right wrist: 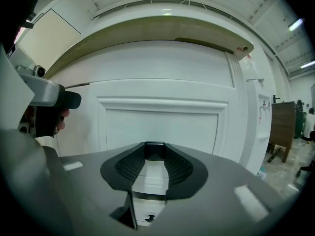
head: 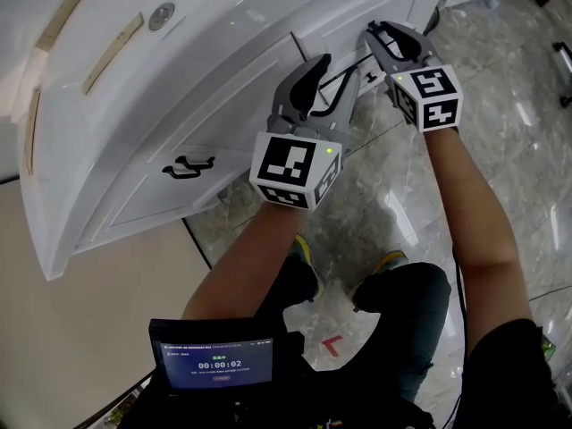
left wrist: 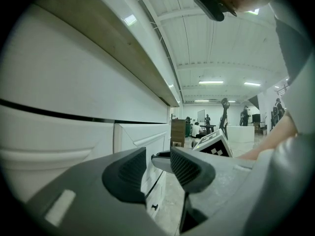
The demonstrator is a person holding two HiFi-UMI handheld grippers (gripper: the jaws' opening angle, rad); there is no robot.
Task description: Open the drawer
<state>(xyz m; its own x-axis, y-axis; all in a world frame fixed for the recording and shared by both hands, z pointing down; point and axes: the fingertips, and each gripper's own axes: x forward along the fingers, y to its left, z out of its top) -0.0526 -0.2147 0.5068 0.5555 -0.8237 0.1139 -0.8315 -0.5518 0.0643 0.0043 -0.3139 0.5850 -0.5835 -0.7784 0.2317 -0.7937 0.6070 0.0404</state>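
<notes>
A white cabinet (head: pixel 107 105) has drawer fronts along its side. A black handle (head: pixel 188 165) sits on one drawer front (head: pixel 152 186), left of my left gripper (head: pixel 335 68). The left gripper (left wrist: pixel 158 168) is open beside the cabinet face, with nothing between its pads (left wrist: pixel 125 173). My right gripper (head: pixel 386 36) points at a framed white panel (right wrist: pixel 162 127) further right. The right gripper (right wrist: pixel 155 166) is open, and the white front shows through the gap. A small dark piece (right wrist: pixel 155 150) sits at its tips; I cannot tell what it is. A lower handle (right wrist: pixel 150 218) shows beneath.
The marble floor (head: pixel 500 52) spreads right of the cabinet, with the person's knees and shoes (head: pixel 393 262) below the grippers. A small screen (head: pixel 214 365) hangs at chest height. A brown cupboard (right wrist: pixel 283 132) stands at the far right, and people and tables (left wrist: pixel 206 124) fill the hall behind.
</notes>
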